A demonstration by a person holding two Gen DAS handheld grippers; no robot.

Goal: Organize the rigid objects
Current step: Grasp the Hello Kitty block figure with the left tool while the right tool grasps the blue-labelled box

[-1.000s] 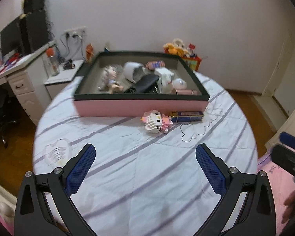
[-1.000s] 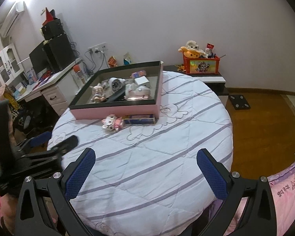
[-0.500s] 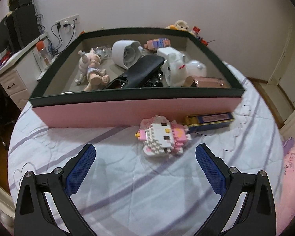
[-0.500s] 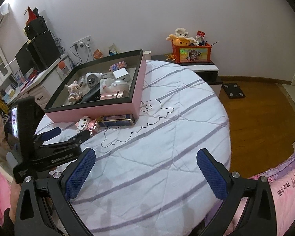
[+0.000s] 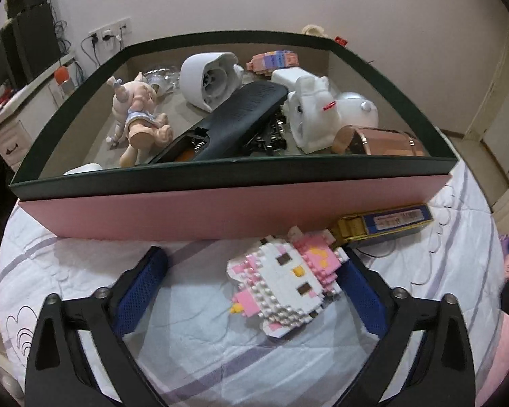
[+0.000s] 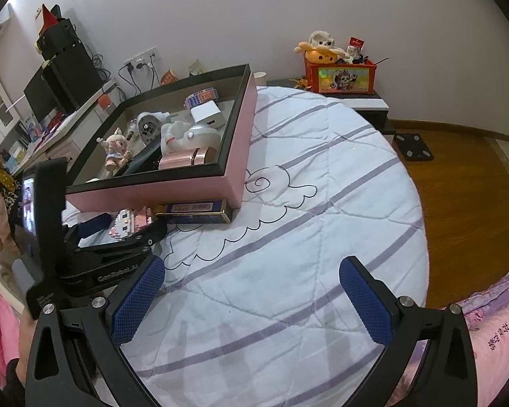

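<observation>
Left gripper (image 5: 251,281): its jaws are closing, with the block cat between them. The right blue pad is touching or almost touching the cat's side; I cannot tell which. The left blue pad is well apart from it.
Right gripper (image 6: 251,298): its jaws are wide open with nothing between them. It hangs over the bare bed cover at about 6 o'clock in its own view.
Block cat (image 5: 288,281): a white and pink toy made of little blocks. It lies on the bed cover, just in front of the pink box, at about 5 o'clock in the left view.
Blue and gold pack (image 5: 387,222): a flat long pack. It lies beside the cat at 2 o'clock from it, close against the box wall.
Pink box (image 5: 220,203): a big flat box with a dark green rim. It sits on the bed cover at 12 o'clock in the left view.
Inside the box: a little doll (image 5: 135,112) at the left, a white round thing (image 5: 208,79) at the back, a long black thing (image 5: 234,118) in the middle, a white toy (image 5: 319,112) and a shiny pink-gold case (image 5: 376,140) at the right.
Bed cover (image 6: 305,237): white with purple stripes and a drawn cloud shape.
Red toy bin (image 6: 341,74): far away by the wall, at 1 o'clock in the right view, with soft toys on top.
</observation>
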